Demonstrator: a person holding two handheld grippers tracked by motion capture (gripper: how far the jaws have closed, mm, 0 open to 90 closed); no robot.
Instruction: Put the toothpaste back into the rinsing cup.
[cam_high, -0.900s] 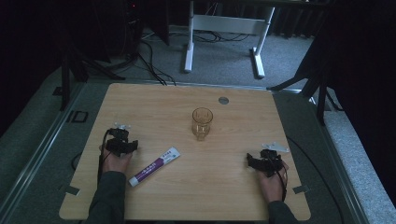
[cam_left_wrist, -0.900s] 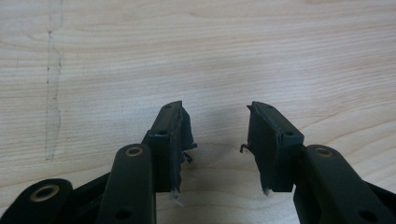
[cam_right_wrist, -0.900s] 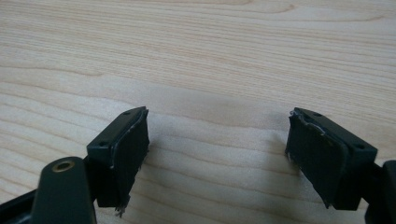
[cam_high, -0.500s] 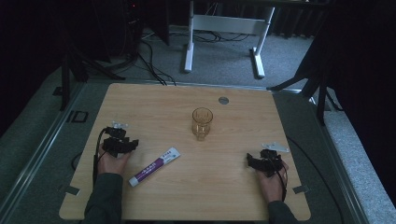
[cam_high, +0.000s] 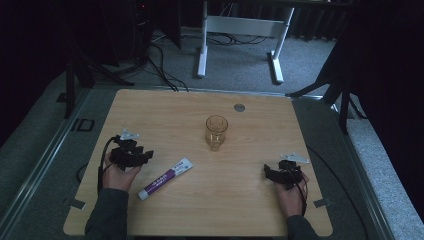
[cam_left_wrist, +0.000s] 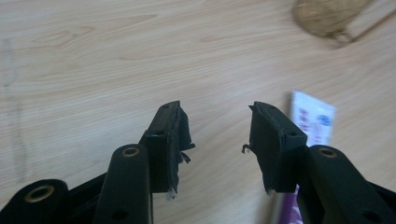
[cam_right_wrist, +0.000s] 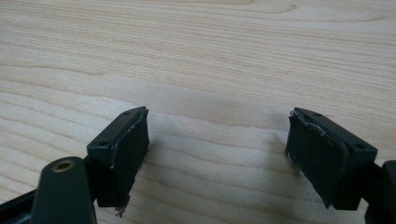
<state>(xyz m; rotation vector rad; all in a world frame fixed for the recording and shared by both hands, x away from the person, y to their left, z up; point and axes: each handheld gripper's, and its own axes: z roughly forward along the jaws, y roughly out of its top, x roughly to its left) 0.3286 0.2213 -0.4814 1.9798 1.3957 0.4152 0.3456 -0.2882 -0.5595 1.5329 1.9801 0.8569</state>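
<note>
The left gripper (cam_high: 131, 154) sits at the left of the table (cam_high: 165, 107), held low over the wood. Its jaws stand moderately open with bare wood between them; they hold nothing. The toothpaste tube (cam_high: 166, 178) lies just beyond and to the outside of the right-hand jaw as the left gripper view shows it, its white crimped end (cam_left_wrist: 313, 117) level with the jaw tip and its purple body running back alongside that jaw. It is beside the jaws, not between them. In the high view the tube's long axis runs diagonally, the crimped end toward the table's middle and the capped end toward the person's edge.

Judgement: the left gripper is plainly the nearer of the two, and a grasp would call for a short sideways shift toward the tube, with the jaws set across its long axis.

Farther ahead of the left jaws, and to the same side as the tube, stands a drinking glass (cam_high: 216, 131), upright, well apart from the tube. Nothing lies between jaws and tube.

The right gripper (cam_high: 283, 175) rests at the right of the table, well apart from the tube and the glass. Its jaws stand wide open over bare wood, empty. A small round grommet (cam_high: 239, 107) is set in the far part of the tabletop, clear of the work.
</note>
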